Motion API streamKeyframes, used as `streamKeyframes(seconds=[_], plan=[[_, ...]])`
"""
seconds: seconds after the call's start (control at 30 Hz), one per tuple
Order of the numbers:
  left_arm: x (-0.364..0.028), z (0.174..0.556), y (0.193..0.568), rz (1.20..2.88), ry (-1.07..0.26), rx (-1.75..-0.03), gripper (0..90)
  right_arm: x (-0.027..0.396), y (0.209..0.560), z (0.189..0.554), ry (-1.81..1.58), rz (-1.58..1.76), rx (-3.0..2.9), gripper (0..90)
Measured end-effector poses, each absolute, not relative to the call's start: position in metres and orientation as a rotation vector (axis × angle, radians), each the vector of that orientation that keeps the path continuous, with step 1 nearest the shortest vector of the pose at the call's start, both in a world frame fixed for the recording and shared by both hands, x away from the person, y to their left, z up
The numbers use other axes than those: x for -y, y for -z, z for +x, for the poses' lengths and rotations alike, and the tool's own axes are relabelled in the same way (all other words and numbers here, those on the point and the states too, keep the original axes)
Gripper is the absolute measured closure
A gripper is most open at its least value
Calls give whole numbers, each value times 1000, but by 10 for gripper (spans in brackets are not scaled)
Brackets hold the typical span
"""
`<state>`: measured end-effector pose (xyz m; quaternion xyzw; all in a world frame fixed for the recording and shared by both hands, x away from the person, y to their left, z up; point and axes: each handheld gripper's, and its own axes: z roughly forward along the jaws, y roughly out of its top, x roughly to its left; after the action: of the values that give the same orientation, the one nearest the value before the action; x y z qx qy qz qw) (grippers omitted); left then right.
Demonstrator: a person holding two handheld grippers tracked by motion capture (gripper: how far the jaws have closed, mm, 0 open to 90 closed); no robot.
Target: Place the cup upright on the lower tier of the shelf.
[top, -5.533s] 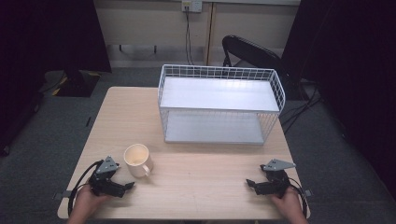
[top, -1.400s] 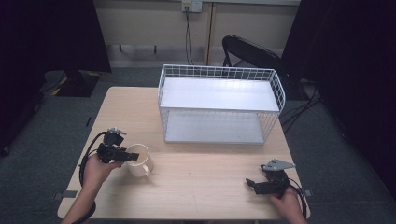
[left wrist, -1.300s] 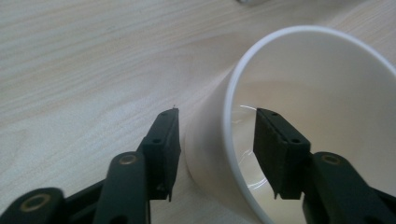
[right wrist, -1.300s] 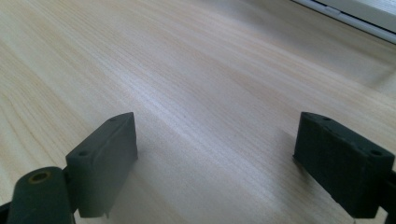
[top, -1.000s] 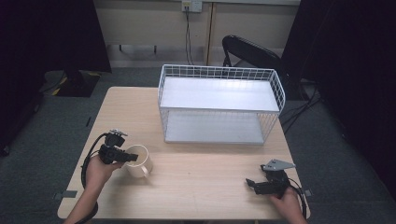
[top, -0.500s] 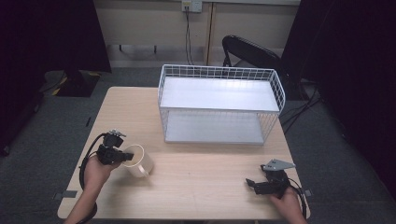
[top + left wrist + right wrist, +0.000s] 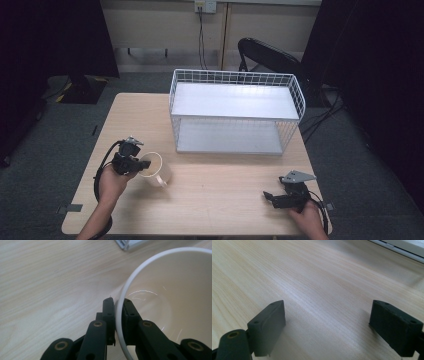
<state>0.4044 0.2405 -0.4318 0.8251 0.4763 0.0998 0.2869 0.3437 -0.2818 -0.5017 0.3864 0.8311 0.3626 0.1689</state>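
Note:
A cream mug (image 7: 155, 169) stands at the left of the wooden table (image 7: 220, 200), its handle toward the front right. My left gripper (image 7: 139, 164) is shut on the mug's near-left rim. In the left gripper view one jaw is outside the white wall and one inside, pinching the mug's rim (image 7: 120, 315); the mug looks tilted, its empty inside facing the camera. My right gripper (image 7: 270, 196) rests at the front right of the table, open, with bare wood between its fingers (image 7: 272, 322).
A white wire rack (image 7: 235, 112) with two shelves stands at the back centre of the table. A black chair (image 7: 270, 55) and cables sit behind it. Bare wood lies between the mug and the right gripper.
The left gripper went from the front left edge up to the mug and shut on its rim. In the last second the mug tipped slightly. The right gripper has not moved.

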Motion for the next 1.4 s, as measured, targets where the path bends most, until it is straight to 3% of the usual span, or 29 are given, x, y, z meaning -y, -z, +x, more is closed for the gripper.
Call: streamKeyframes(seconds=[1.4], plan=[[-145,439,414,2126,-286,-1136,834,282,502,344,-1028,1100,-2362,125]])
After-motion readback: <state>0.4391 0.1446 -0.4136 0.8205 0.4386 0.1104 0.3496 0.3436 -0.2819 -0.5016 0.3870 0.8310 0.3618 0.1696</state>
